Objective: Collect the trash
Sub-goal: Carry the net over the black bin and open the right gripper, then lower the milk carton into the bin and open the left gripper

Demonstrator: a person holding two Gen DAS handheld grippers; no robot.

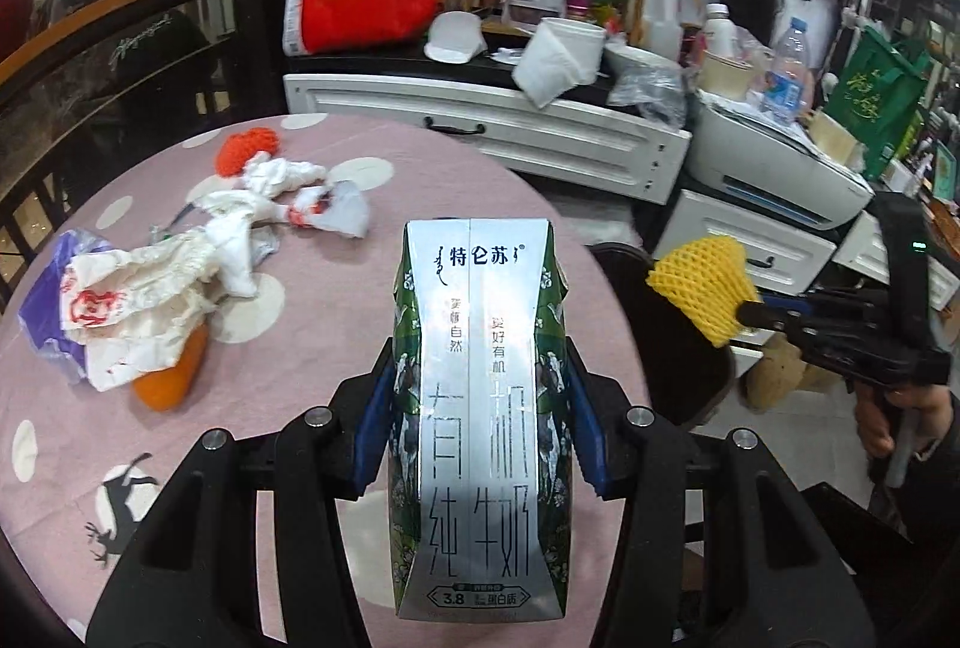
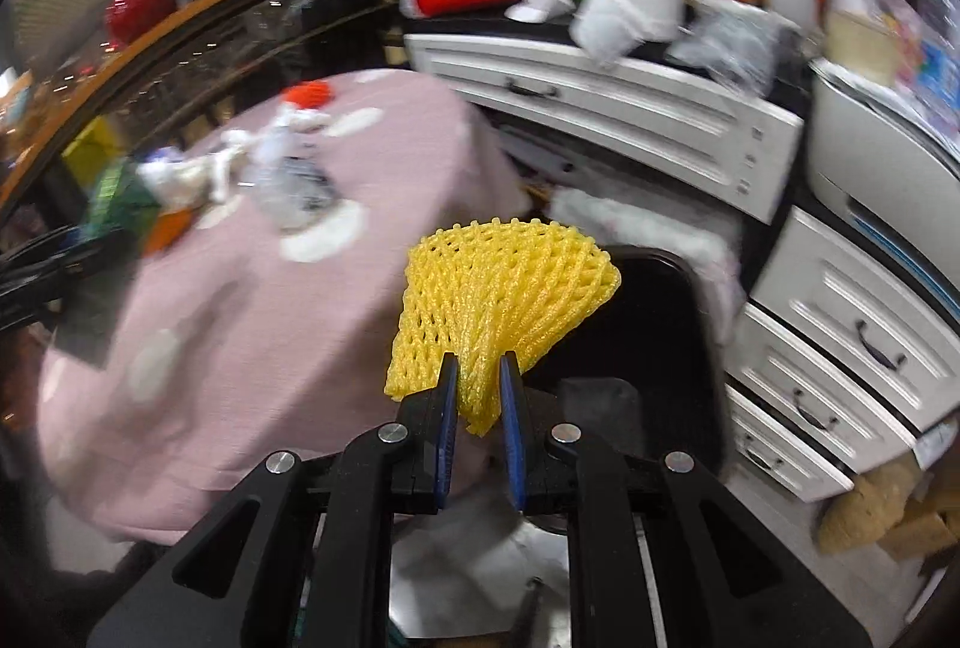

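Pink spotted tablecloth (image 1: 312, 468) bears crumpled paper wrappers (image 1: 162, 288), orange net (image 1: 249, 151).

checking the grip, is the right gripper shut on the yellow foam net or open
Shut on it: the right gripper pinches the yellow foam net between its blue pads.

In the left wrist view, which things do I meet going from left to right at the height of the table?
Crumpled paper trash pile → orange item partly under it → milk carton in the left gripper → black bin → yellow foam net in the right gripper.
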